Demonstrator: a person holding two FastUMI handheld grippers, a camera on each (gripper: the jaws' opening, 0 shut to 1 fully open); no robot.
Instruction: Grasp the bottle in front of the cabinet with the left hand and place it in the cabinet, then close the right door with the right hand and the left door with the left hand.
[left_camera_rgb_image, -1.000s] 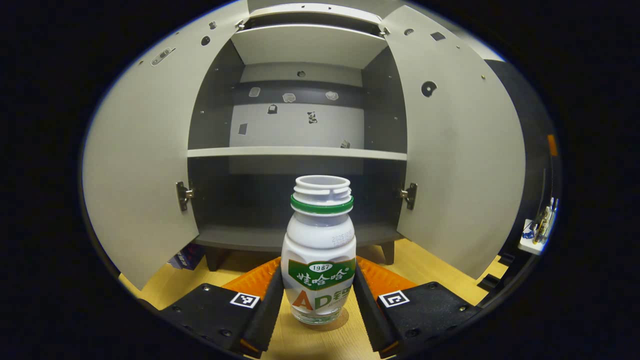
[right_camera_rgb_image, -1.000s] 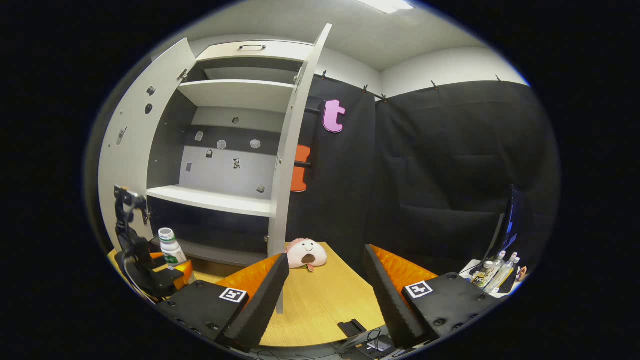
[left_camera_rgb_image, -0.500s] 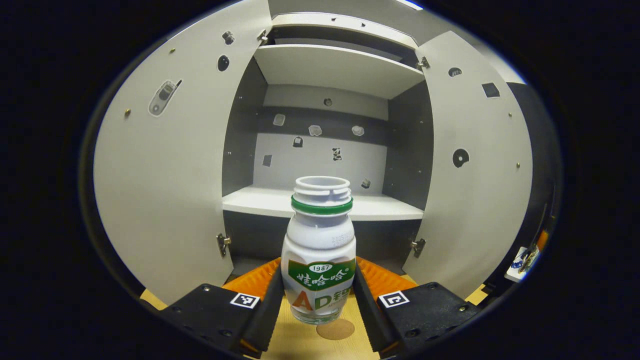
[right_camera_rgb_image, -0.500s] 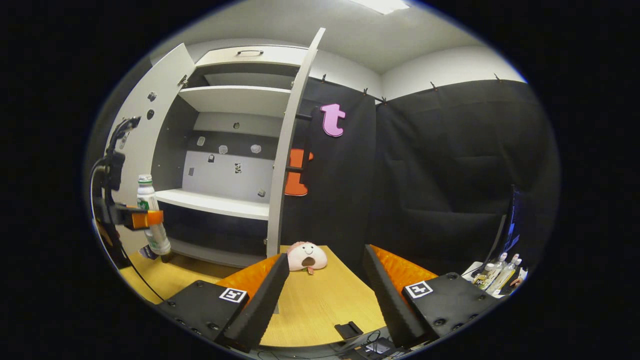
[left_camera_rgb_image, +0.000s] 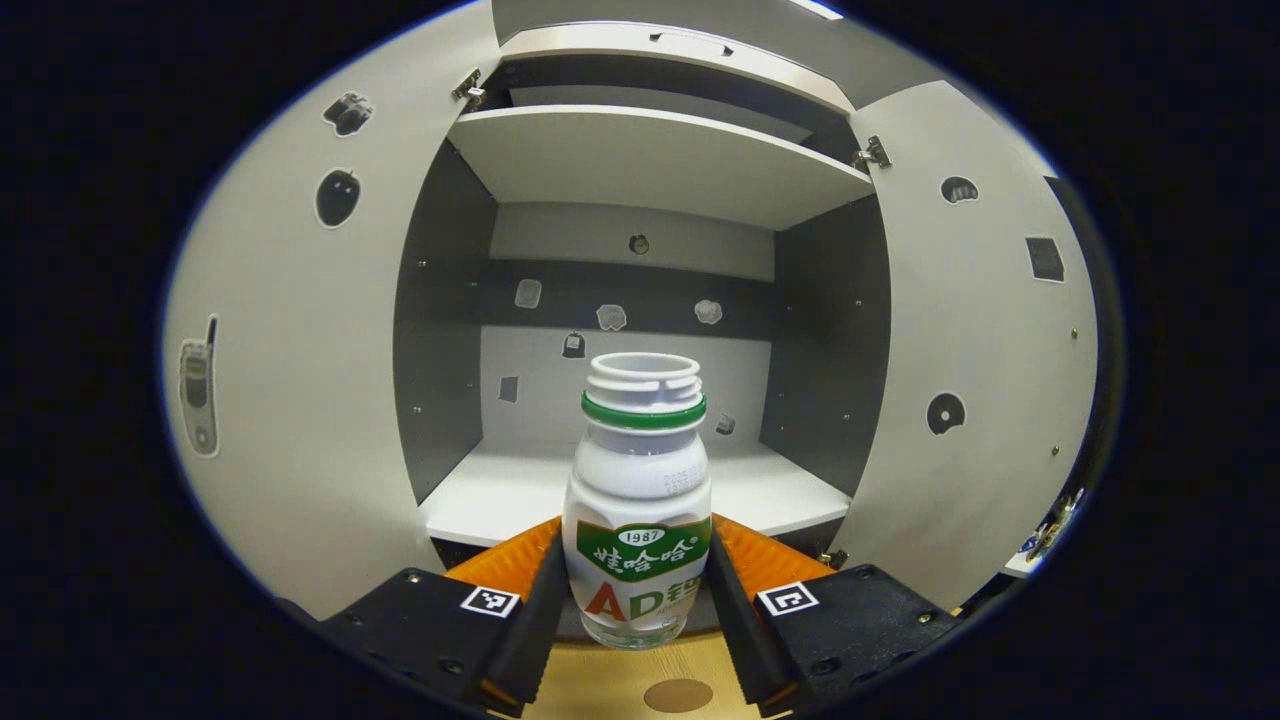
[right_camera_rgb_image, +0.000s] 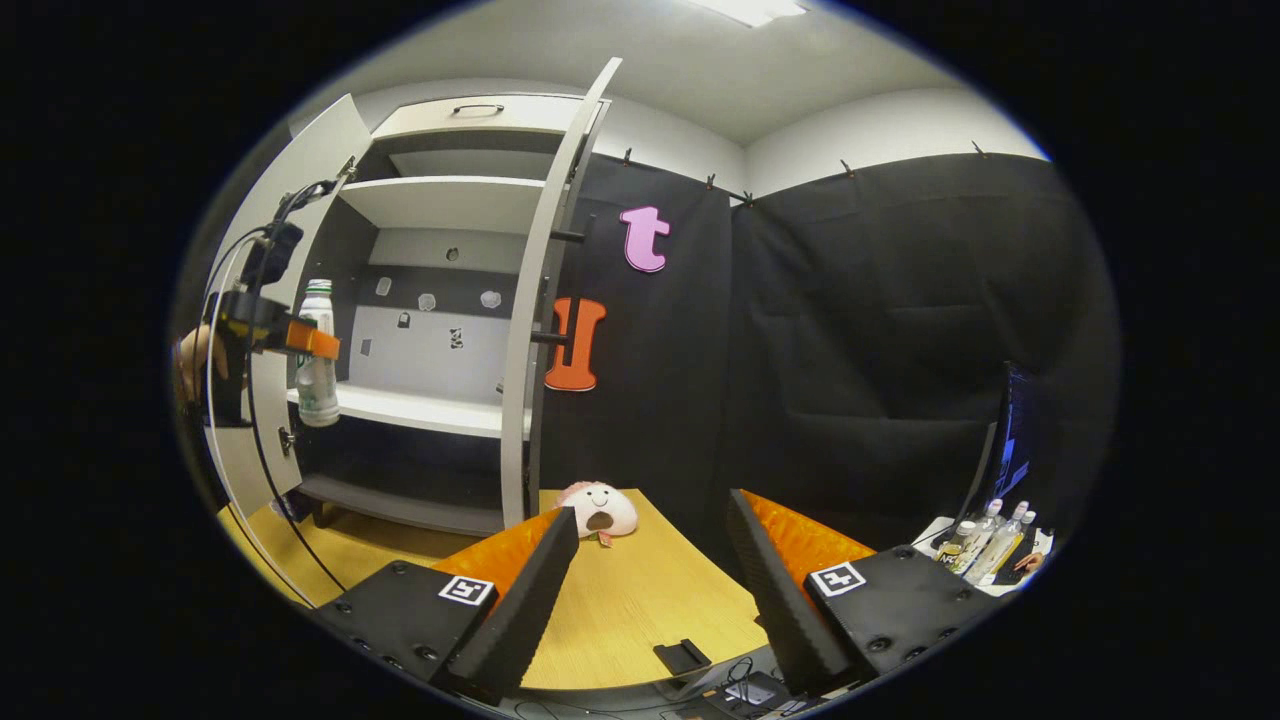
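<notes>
A white bottle (left_camera_rgb_image: 637, 510) with a green neck ring and no cap stands upright between the fingers of my left gripper (left_camera_rgb_image: 634, 590), which is shut on it. It hangs in the air in front of the cabinet's middle shelf (left_camera_rgb_image: 500, 495). Both grey doors stand wide open, the left door (left_camera_rgb_image: 290, 380) and the right door (left_camera_rgb_image: 975, 370). In the right gripper view the bottle (right_camera_rgb_image: 317, 355) shows at the far left, held by the left gripper (right_camera_rgb_image: 300, 340) just before the shelf (right_camera_rgb_image: 420, 410). My right gripper (right_camera_rgb_image: 650, 580) is open over the wooden table (right_camera_rgb_image: 630, 620), empty.
The right door's edge (right_camera_rgb_image: 535, 330) stands toward me in the right gripper view. A pink plush toy (right_camera_rgb_image: 597, 508) lies on the table by that door. Several small bottles (right_camera_rgb_image: 985, 545) stand at the far right. A small black object (right_camera_rgb_image: 682, 657) lies near the table's front edge.
My left gripper has lifted the bottle from the table in front of the bottom compartment up to the level of the middle shelf and closer to the cabinet. The right gripper has barely moved.
</notes>
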